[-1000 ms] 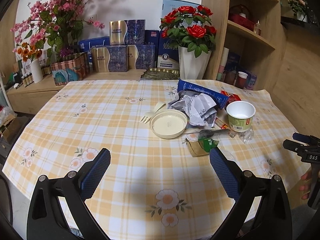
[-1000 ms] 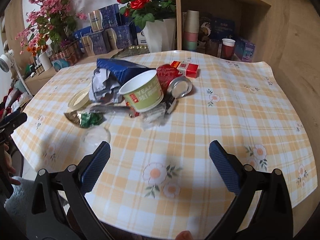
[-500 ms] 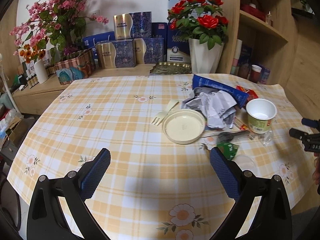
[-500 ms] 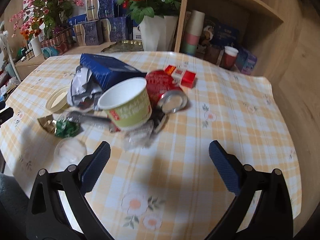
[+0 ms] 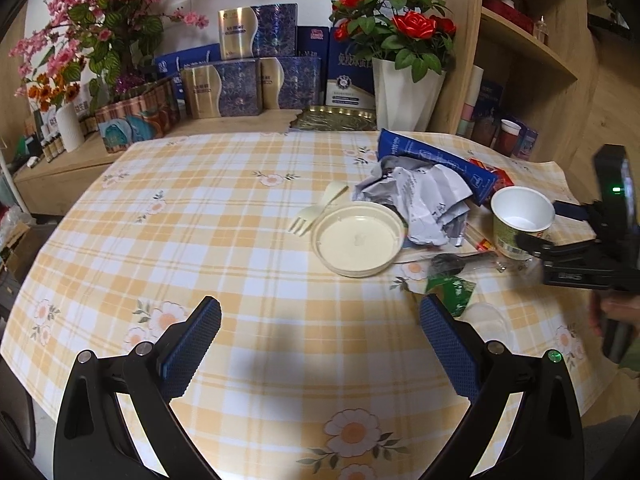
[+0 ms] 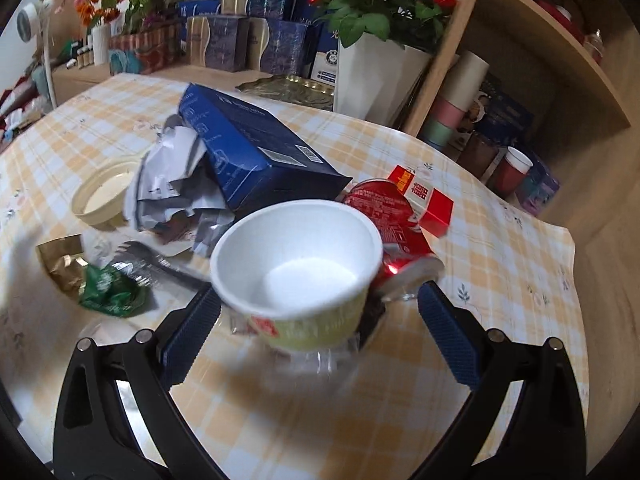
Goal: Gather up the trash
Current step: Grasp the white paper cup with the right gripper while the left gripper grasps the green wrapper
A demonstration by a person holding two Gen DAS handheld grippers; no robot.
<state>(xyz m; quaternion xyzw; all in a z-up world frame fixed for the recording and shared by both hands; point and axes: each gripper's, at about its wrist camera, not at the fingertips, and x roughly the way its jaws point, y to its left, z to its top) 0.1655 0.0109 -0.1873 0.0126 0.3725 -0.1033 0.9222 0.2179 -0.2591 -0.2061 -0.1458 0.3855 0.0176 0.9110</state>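
Observation:
A pile of trash lies on the checked tablecloth. An empty green-sided paper cup (image 6: pixel 296 268) stands upright between the open fingers of my right gripper (image 6: pixel 320 328), apart from both pads. Behind it lie a red can (image 6: pixel 384 216), a blue box (image 6: pixel 248 148), crumpled grey paper (image 6: pixel 172 184), a cream lid (image 6: pixel 100 196) and a green wrapper (image 6: pixel 110 292). In the left wrist view my left gripper (image 5: pixel 320 344) is open and empty over bare cloth, short of the cream lid (image 5: pixel 358 240), a plastic fork (image 5: pixel 316 210) and the cup (image 5: pixel 520 220). The right gripper (image 5: pixel 548 236) shows there beside the cup.
A white vase of red roses (image 5: pixel 404 92), blue gift boxes (image 5: pixel 240 88) and a gold tray (image 5: pixel 336 120) stand behind the table. A wooden shelf (image 6: pixel 520 92) with cups rises at the right. A red packet (image 6: pixel 424 196) and a clear lid (image 5: pixel 486 320) lie by the pile.
My right gripper has moved forward and down to the paper cup, which now sits between its fingers. My left gripper has moved a little closer to the table and turned slightly left.

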